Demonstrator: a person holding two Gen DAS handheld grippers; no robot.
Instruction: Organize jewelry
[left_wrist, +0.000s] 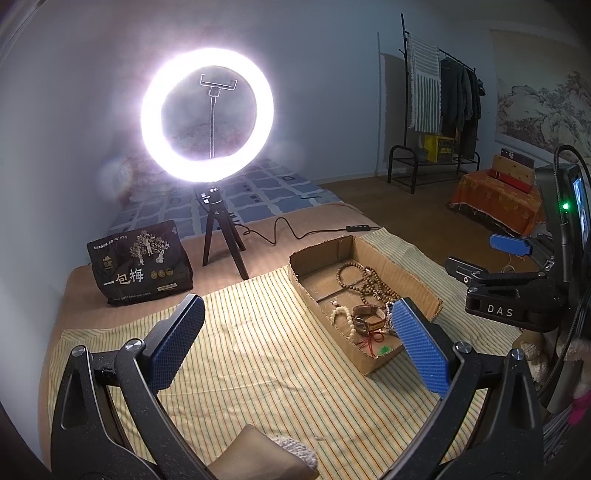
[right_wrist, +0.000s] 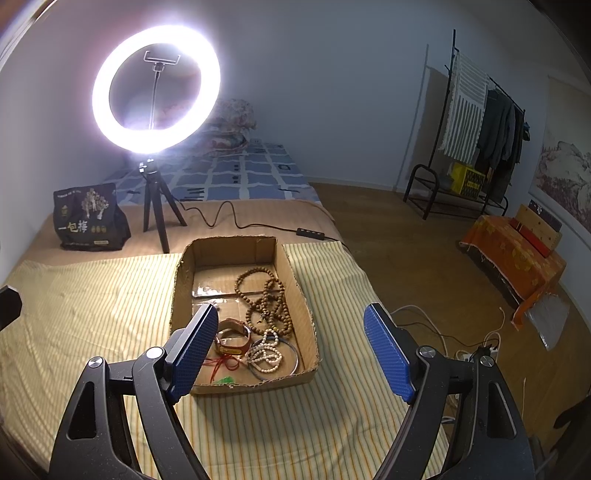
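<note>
Two grippers hang above a bed covered by a yellow striped cloth (right_wrist: 110, 306), and both stand with their blue-padded fingers spread wide apart, holding nothing. The left gripper (left_wrist: 295, 343) hovers over bare cloth, with the cardboard box (left_wrist: 417, 280) out at its two o'clock; its right pad crosses in front of the near end of the box in that view. The right gripper (right_wrist: 295, 350) is nearly centred on the box (right_wrist: 184, 280), whose near wall lies between its pads, a little toward the left one.

All the jewelry sits inside this open, shallow box. A long string of brown wooden beads (right_wrist: 267, 295) lies looped and tangled through the middle and toward the far end. Nearer the grippers rest a brown leather watch band (right_wrist: 232, 338), a strand of white beads (right_wrist: 266, 352), a thin metal bangle (right_wrist: 291, 354) around that strand, a red cord (right_wrist: 221, 363) and a small green piece (right_wrist: 223, 380) at the front wall.

Beyond the box, at eleven o'clock from the right gripper, a lit ring light (right_wrist: 157, 88) stands on a small black tripod, with a black snack bag (right_wrist: 88, 218) to its left. A clothes rack (right_wrist: 480, 140) stands by the far wall at two o'clock.
</note>
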